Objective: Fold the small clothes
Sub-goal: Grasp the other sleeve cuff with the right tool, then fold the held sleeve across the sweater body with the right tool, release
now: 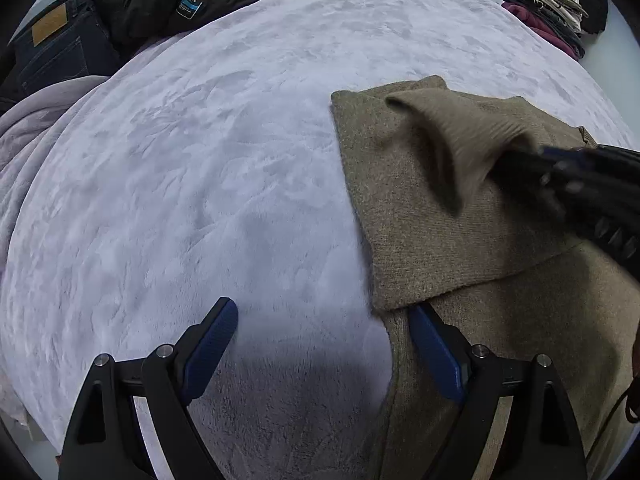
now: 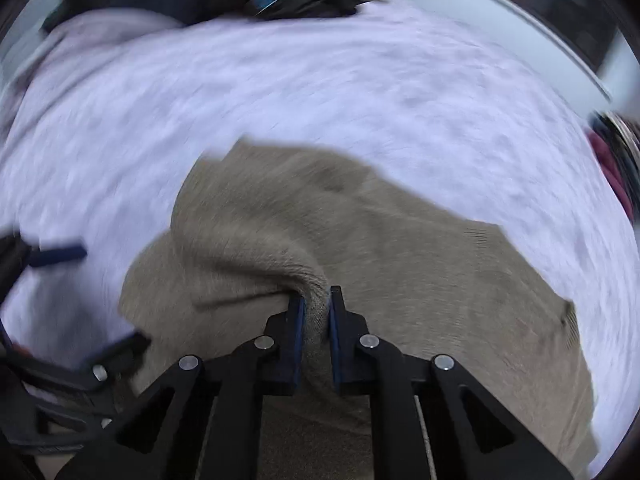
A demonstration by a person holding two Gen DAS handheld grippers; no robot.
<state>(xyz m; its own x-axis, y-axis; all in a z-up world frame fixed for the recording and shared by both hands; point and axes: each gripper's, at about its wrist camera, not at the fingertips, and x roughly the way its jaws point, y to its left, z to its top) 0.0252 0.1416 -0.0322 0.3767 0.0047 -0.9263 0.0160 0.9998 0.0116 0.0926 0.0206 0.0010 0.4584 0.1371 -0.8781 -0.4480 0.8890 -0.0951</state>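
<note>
An olive-brown knit sweater (image 1: pixel 420 232) lies on the plush lilac blanket (image 1: pixel 192 168), with one part folded over the rest. My right gripper (image 2: pixel 318 300) is shut on a ribbed fold of the sweater (image 2: pixel 400 256) and holds it raised. The left wrist view shows that gripper (image 1: pixel 560 176) blurred at the right edge, with the cloth peaked up to it. My left gripper (image 1: pixel 322 312) stands open at the sweater's near left edge. Its right finger (image 1: pixel 430 344) lies by the folded flap's corner, its left finger (image 1: pixel 214 332) over bare blanket. Nothing is pinched between them. It also appears blurred at the left of the right wrist view (image 2: pixel 96 300).
A black jacket (image 1: pixel 168 0) and dark jeans (image 1: pixel 60 48) are heaped at the far left. A stack of folded clothes (image 1: pixel 548 8) sits at the far right. A grey throw (image 1: pixel 36 128) is bunched at the left edge.
</note>
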